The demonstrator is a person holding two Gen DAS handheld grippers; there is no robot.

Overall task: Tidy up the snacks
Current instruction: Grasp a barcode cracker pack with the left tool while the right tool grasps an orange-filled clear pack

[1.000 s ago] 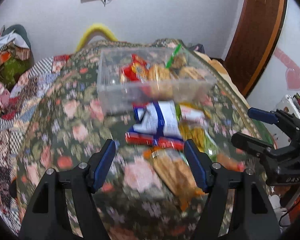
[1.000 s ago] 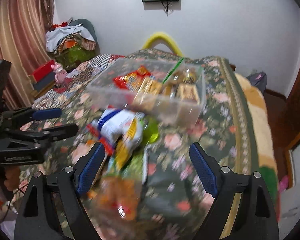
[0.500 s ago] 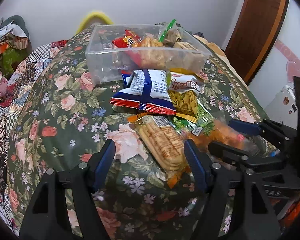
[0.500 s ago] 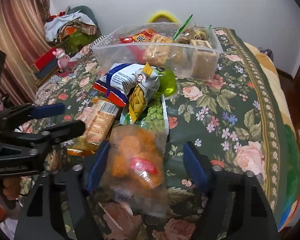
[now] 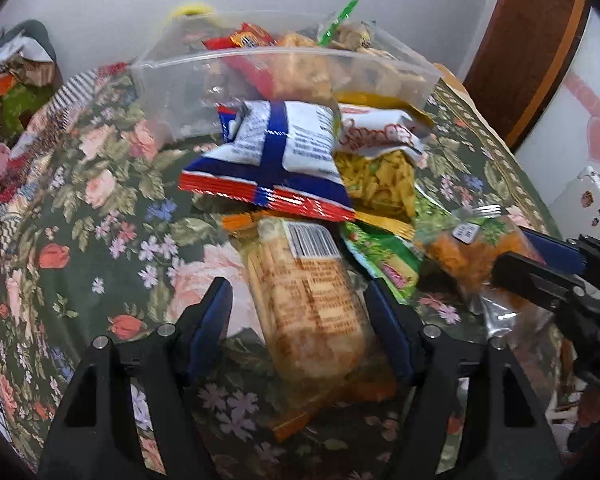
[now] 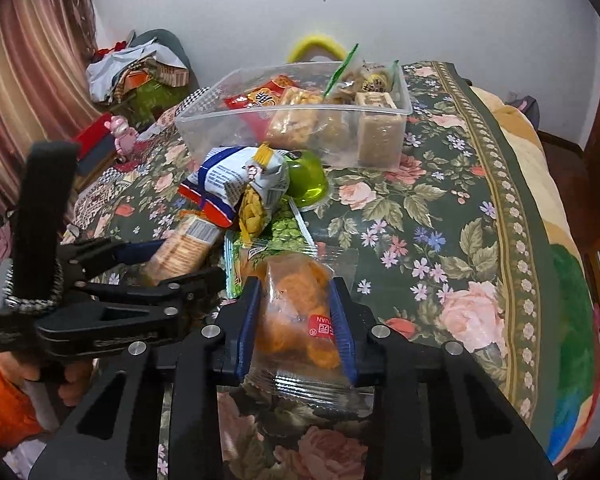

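A clear plastic bin (image 6: 300,112) holding several snacks stands at the back of the floral bedspread; it also shows in the left wrist view (image 5: 284,68). In front of it lies a pile of snack packs. My right gripper (image 6: 296,316) is shut on a clear bag of orange snacks (image 6: 300,312), which also shows in the left wrist view (image 5: 472,252). My left gripper (image 5: 300,320) is open, its fingers either side of an orange cracker pack (image 5: 312,304), which also shows in the right wrist view (image 6: 184,248). A white-and-blue bag (image 5: 276,152) lies on top of the pile.
A yellow corn-snack bag (image 5: 380,168), a green pea bag (image 5: 384,256) and a green jelly cup (image 6: 306,180) are in the pile. The bed's edge runs along the right (image 6: 540,240). Clothes and a pink toy (image 6: 122,136) lie at the far left.
Both grippers moved forward and down onto the pile. My right gripper closed on the orange snack bag. My left gripper's fingers now straddle the cracker pack.
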